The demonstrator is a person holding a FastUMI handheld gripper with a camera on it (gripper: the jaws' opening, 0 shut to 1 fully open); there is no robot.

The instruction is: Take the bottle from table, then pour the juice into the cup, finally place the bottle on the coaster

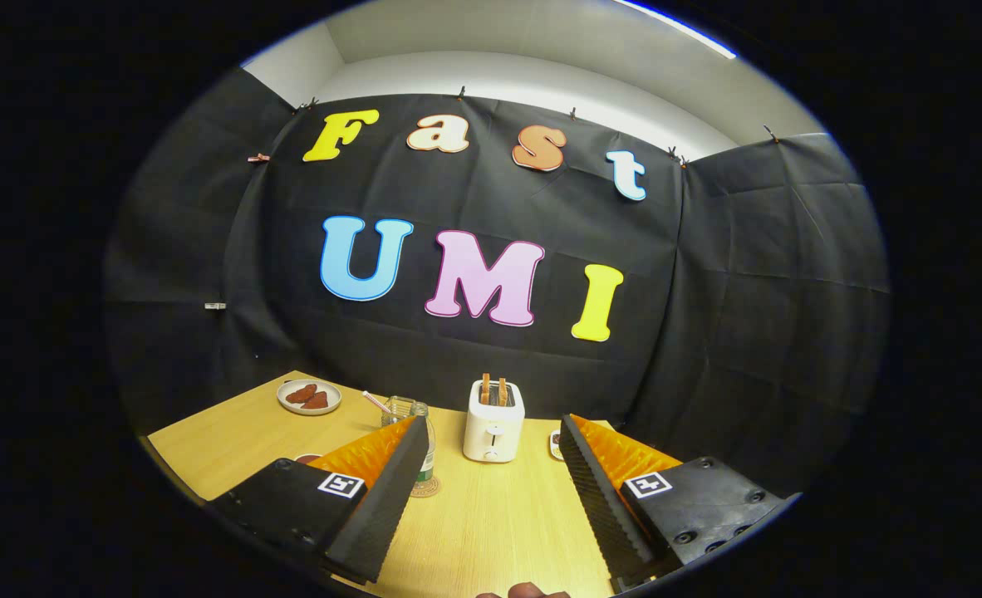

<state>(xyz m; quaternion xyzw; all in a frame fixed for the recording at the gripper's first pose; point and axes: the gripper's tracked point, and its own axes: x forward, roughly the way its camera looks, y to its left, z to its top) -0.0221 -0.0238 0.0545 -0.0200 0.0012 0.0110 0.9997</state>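
Note:
My gripper (493, 422) is open above the wooden table (491, 523), with nothing between its fingers. A clear bottle (429, 448) with a green label stands upright just behind the left fingertip, which hides most of it. Its base rests on a round brown coaster (426, 487). Right behind the bottle stands a glass cup (400, 409) with a straw leaning out to the left. The bottle and the fingers are apart.
A white toaster (493, 425) with two slices in it stands ahead, between the fingertips. A plate (309, 396) of red food lies at the far left. A small object (555, 444) peeks out beside the right fingertip. Black cloth walls close the table's back.

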